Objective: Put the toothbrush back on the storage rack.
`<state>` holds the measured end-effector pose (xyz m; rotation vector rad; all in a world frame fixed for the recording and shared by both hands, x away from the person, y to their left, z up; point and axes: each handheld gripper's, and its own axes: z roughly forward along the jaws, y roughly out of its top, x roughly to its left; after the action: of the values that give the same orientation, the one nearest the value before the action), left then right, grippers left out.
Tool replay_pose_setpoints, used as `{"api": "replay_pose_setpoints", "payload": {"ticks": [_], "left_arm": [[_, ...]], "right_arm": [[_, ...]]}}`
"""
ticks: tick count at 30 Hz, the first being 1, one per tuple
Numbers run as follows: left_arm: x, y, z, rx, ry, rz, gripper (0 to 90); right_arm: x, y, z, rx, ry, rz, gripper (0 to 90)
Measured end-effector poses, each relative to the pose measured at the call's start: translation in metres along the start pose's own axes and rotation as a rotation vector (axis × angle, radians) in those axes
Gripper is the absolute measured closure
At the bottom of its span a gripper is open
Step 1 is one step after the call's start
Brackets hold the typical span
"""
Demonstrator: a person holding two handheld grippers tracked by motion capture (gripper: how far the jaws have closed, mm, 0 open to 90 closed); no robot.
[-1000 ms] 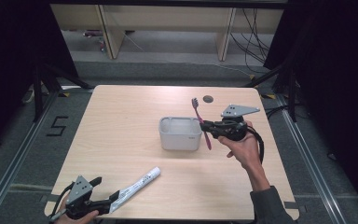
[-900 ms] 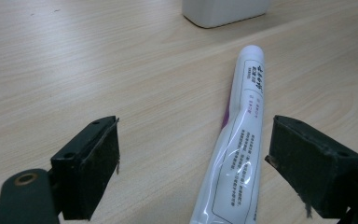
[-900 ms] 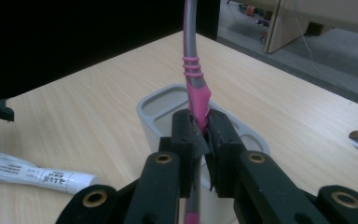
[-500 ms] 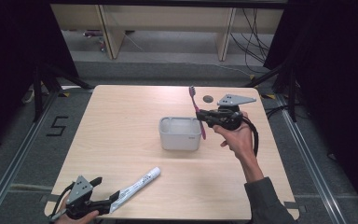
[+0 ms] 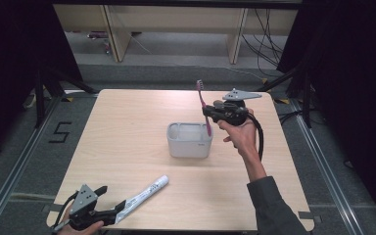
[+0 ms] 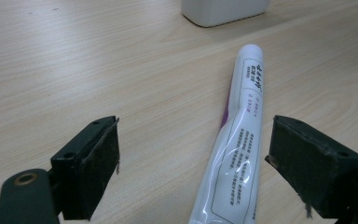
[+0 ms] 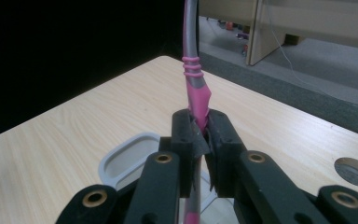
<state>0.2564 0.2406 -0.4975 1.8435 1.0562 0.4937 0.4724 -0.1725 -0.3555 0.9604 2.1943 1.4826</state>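
Right gripper (image 5: 209,113) pinches the toothbrush (image 5: 203,105) upright above the holder (image 5: 189,140). Left gripper (image 6: 193,163) stands spread around the toothpaste tube (image 6: 242,135). A tilted handle may catch the holder's rim.

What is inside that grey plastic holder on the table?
The grey plastic holder looks empty through its open top. The pink toothbrush, clamped in the right tool, crosses its right end; the near wall hides the bottom.

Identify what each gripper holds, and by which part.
The right gripper clamps the pink toothbrush around the middle of its handle. The left gripper holds nothing; its jaws stand open around the toothpaste tube.
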Motion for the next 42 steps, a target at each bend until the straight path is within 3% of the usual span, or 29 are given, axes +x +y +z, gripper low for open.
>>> {"api": "replay_pose_setpoints", "payload": {"ticks": [1,2,4,5,9,12,13,15,17,19,22,23,25,27,28,29,30,36,41,42], "left_arm": [[0.000,0.000,0.000,0.003,0.001,0.001,15.3],[0.000,0.000,0.000,0.005,0.004,0.000,15.3],[0.000,0.000,0.000,0.003,0.000,0.001,15.3],[0.000,0.000,0.000,0.001,0.000,0.001,15.3],[0.000,0.000,0.000,0.001,-0.001,0.000,15.3],[0.000,0.000,0.000,0.000,-0.001,-0.001,15.3],[-0.001,0.000,0.000,-0.004,-0.001,-0.005,15.3],[0.000,0.000,0.000,-0.003,-0.001,-0.004,15.3],[0.000,0.000,0.000,0.001,0.000,0.000,15.3],[-0.001,0.000,0.000,-0.004,-0.001,-0.005,15.3],[0.000,0.000,0.000,0.001,0.000,0.000,15.3],[0.000,0.000,0.000,0.001,-0.001,0.000,15.3],[0.000,0.000,0.000,-0.003,-0.002,-0.004,15.3],[0.000,0.000,0.000,-0.002,-0.001,-0.004,15.3],[0.000,0.000,0.000,0.001,0.000,0.000,15.3],[0.000,0.000,0.000,0.001,-0.001,0.000,15.3],[0.000,0.000,0.000,0.001,-0.001,-0.001,15.3],[0.000,0.000,0.000,-0.002,-0.001,-0.003,15.3],[0.000,0.000,0.000,-0.002,-0.001,-0.003,15.3],[0.000,0.000,0.000,0.003,-0.001,0.002,15.3]], "right_arm": [[0.000,0.000,0.002,0.002,-0.003,0.016,82.8],[-0.003,0.000,0.004,-0.009,-0.010,-0.005,82.8],[-0.005,-0.001,0.008,-0.006,-0.025,-0.005,82.8],[-0.004,-0.002,0.010,-0.003,-0.018,0.025,82.8],[-0.009,-0.005,0.017,0.006,-0.028,0.032,82.7],[-0.012,-0.007,0.020,-0.001,-0.041,0.014,82.8],[-0.013,-0.009,0.023,0.005,-0.033,0.041,82.8],[-0.015,-0.011,0.025,-0.001,-0.051,0.022,82.8],[-0.015,-0.013,0.026,0.005,-0.047,0.063,82.8],[-0.018,-0.016,0.028,-0.005,-0.055,0.036,82.8],[-0.018,-0.019,0.028,0.000,-0.059,0.071,82.8],[-0.020,-0.020,0.029,-0.014,-0.057,0.052,82.8],[-0.019,-0.022,0.029,-0.003,-0.070,0.077,82.8],[-0.021,-0.023,0.031,-0.022,-0.067,0.054,82.8],[-0.020,-0.025,0.031,-0.003,-0.072,0.094,82.7],[-0.023,-0.027,0.032,-0.015,-0.068,0.067,82.8],[-0.021,-0.028,0.032,-0.001,-0.070,0.093,82.7],[-0.023,-0.033,0.035,-0.014,-0.078,0.069,82.7],[-0.022,-0.039,0.039,-0.002,-0.063,0.092,82.7],[-0.023,-0.040,0.039,-0.011,-0.076,0.070,82.7]]}}
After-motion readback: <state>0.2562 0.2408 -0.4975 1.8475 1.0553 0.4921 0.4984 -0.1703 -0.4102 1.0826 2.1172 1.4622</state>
